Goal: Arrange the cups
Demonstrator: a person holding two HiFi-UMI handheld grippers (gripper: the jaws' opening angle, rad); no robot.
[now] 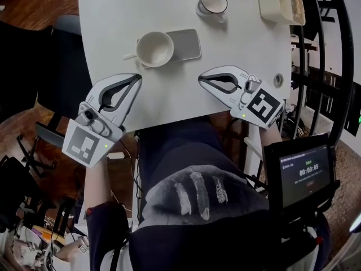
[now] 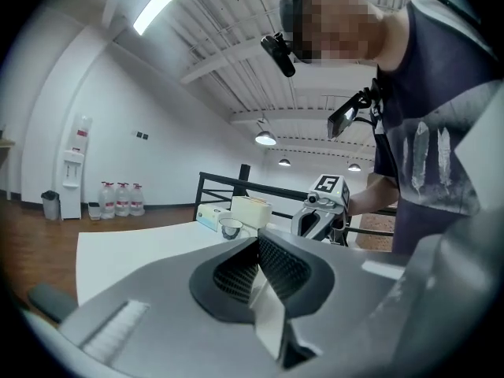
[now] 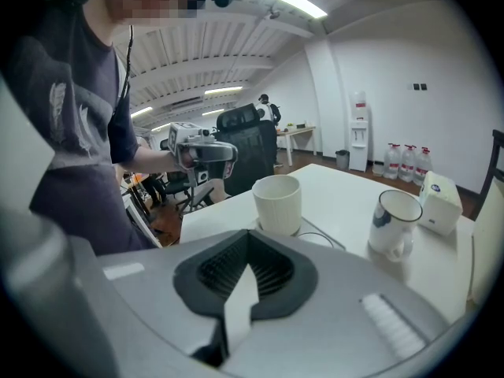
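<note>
Cups: two, upright on white table.
Left gripper: jaws pressed together, empty; tip at the near edge, probably parked clear of the work.
Right gripper: same, closed on nothing, aimed toward the cups.
Grey mat: mid-table, likely the gathering spot.
Cream cup: at the mat's left end, seemingly partly on it.
Dark-rimmed mug: far side, well apart, apparently not yet placed.

Head view: above the person, looking steeply down on the white table; left gripper and right gripper close under the lens. Left gripper view: low, near level, facing the right gripper across the table; right gripper view faces back, tilted down. Shared: tabletop, cream cup, probably the dark-rimmed mug.
</note>
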